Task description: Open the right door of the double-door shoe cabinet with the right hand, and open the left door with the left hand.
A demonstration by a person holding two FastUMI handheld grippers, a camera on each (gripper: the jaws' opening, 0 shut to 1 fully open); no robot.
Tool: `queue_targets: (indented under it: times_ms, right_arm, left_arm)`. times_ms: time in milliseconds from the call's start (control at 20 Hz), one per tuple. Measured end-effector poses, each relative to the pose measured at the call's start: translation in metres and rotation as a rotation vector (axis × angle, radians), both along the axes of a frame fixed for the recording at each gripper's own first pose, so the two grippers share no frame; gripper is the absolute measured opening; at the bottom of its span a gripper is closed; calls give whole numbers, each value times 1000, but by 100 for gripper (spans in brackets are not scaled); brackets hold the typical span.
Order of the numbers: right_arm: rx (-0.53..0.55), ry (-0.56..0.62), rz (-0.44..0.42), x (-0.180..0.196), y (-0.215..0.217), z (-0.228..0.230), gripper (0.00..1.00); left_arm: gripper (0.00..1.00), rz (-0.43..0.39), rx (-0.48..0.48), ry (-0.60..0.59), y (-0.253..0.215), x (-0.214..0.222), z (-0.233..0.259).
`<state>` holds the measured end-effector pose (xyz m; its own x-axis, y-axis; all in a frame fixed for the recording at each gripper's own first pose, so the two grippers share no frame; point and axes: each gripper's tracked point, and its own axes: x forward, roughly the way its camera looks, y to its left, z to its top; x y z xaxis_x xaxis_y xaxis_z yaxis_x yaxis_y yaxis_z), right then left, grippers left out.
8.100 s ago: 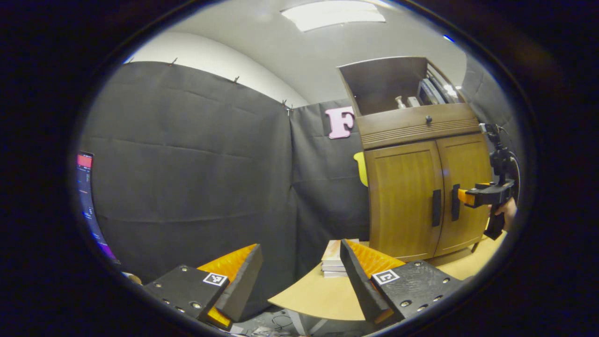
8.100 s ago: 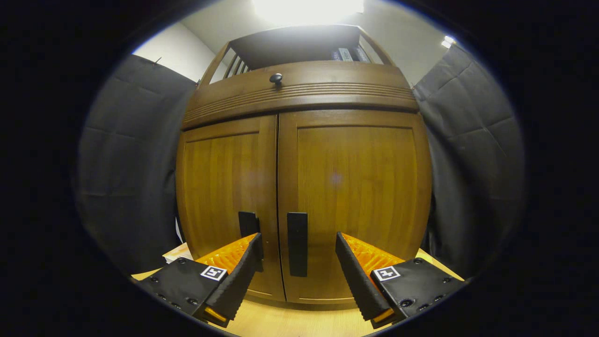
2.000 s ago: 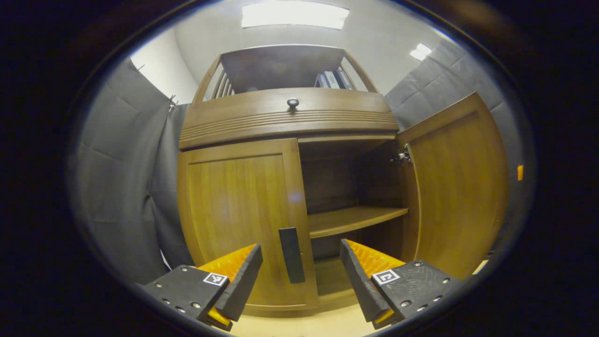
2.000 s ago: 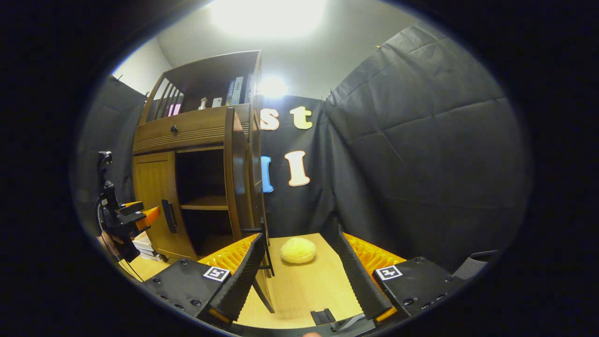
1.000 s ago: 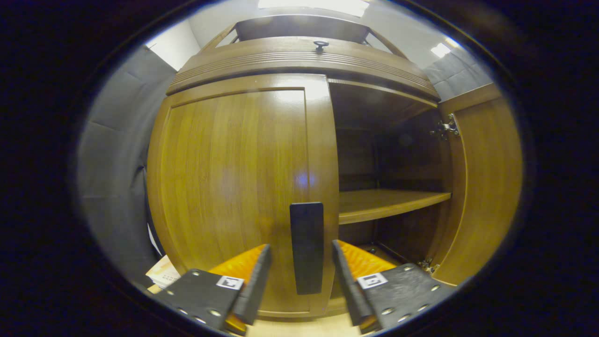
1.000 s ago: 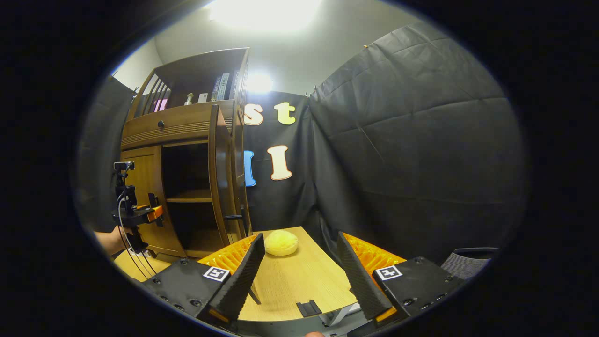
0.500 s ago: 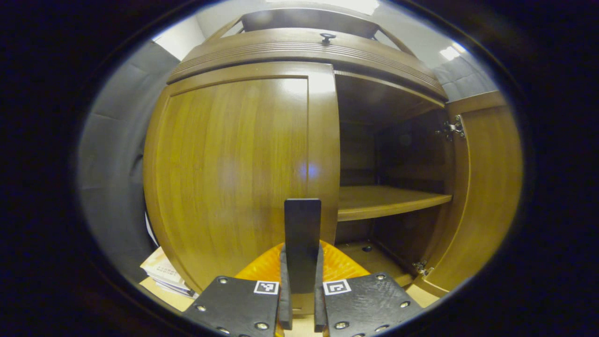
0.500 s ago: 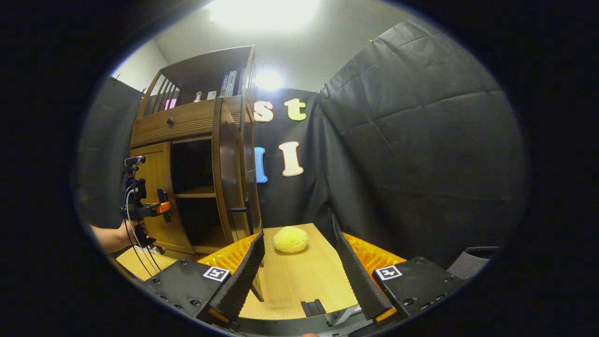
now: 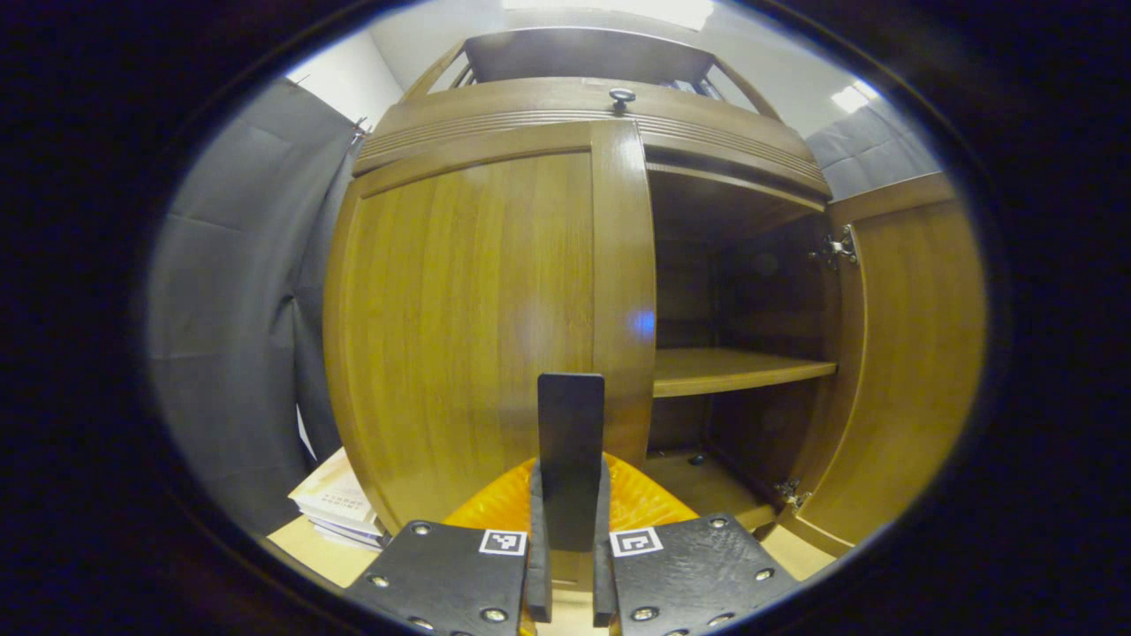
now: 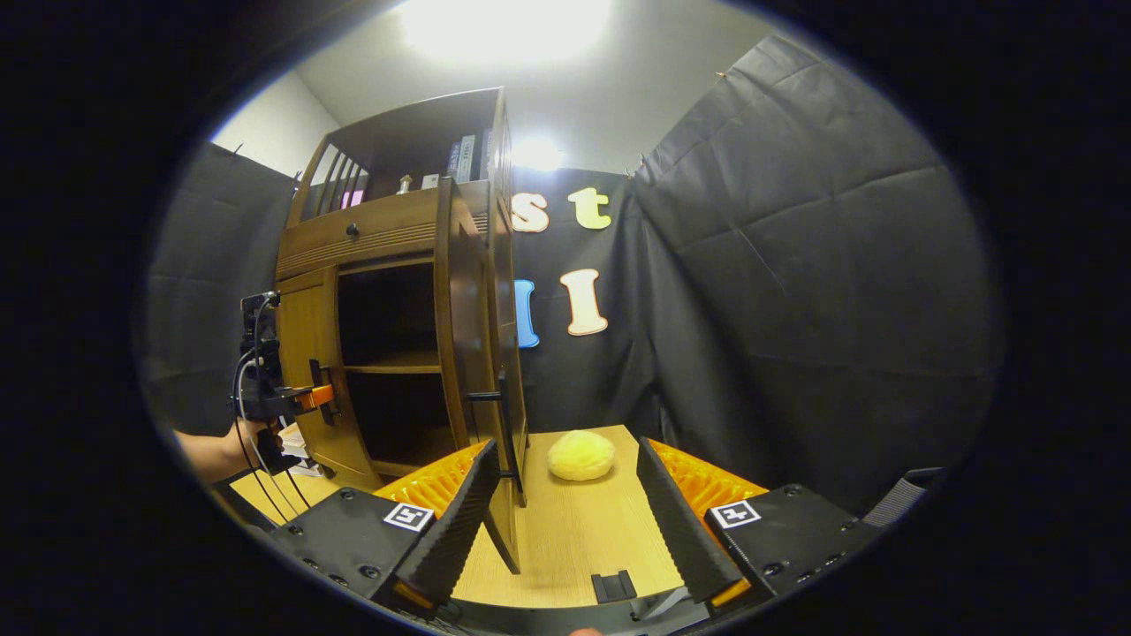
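Left gripper view, left to right: a stack of books [image 9: 337, 508] lies on the tabletop at lower left, beside the shoe cabinet [image 9: 530, 106]. The left door [image 9: 477, 327] fills the centre-left of the frame, swung slightly out from the cabinet front. Its dark vertical handle [image 9: 571, 442] stands at lower centre, and the left gripper [image 9: 567, 565] is clamped on it, one finger pressing each side. Right of the door the cabinet interior lies exposed, with a wooden shelf [image 9: 733, 371] across it. The right door [image 9: 910, 353] stands wide open at far right, its hinge [image 9: 835, 249] showing near the top.

Right gripper view, left to right: a hand [image 10: 237, 439] at the left edge holds the left gripper [image 10: 314, 396] against the left door [image 10: 309, 371]. The right door [image 10: 473, 353] appears edge-on at centre, fully swung out. A yellow round plush object [image 10: 580, 456] rests on the wooden table [image 10: 565, 539] just right of that door. The right gripper [image 10: 565, 521], at the bottom, has its fingers spread apart and empty, above the table.
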<state>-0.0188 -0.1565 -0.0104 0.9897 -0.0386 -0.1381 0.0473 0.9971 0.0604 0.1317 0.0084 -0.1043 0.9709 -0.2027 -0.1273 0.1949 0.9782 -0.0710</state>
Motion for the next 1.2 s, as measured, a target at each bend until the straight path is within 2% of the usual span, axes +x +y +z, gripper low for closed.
queue_targets:
  times_ms: [50,100,150,200,300,400,750,800,850,900,950,1000,1100,1150,1200]
  right_arm:
    - [1,0,2,-1,4,0,98]
    - [7,2,-1,-3,9,0,93]
    - [16,4,1,-7,14,-1,93]
    - [21,3,8,-9,21,-1,98]
    - [11,17,-1,-17,25,-7,98]
    - [17,12,-2,-24,34,-3,98]
    - [28,4,-18,-39,53,3,98]
    - [29,6,-18,-41,56,3,93]
    - [29,7,-19,-43,59,2,98]
    - [28,9,-18,-44,62,1,93]
    - [29,11,-16,-44,66,2,93]
    - [28,13,-14,-45,69,2,98]
    - [25,13,-8,-46,76,3,98]
    - [23,11,-5,-47,79,3,93]
    - [21,10,0,-47,82,4,98]
  left_arm:
    - [19,-2,-2,0,4,-7,1]
    - [20,-4,-1,0,10,-15,2]
    - [19,-7,-1,1,13,-22,4]
    - [17,-11,-3,3,19,-30,3]
    - [17,-15,-5,4,32,-45,4]
    - [22,-18,-3,6,43,-59,5]
    - [22,-17,4,10,75,-92,10]
    - [21,-17,2,10,77,-95,10]
    - [20,-18,1,10,81,-99,10]
    - [20,-18,0,9,86,-102,10]
    - [19,-18,1,8,90,-105,11]
    - [16,-17,1,8,94,-108,11]
    - [16,-11,-1,9,103,-113,10]
    - [16,-8,-1,10,108,-116,10]
    - [16,-2,-2,10,113,-121,10]
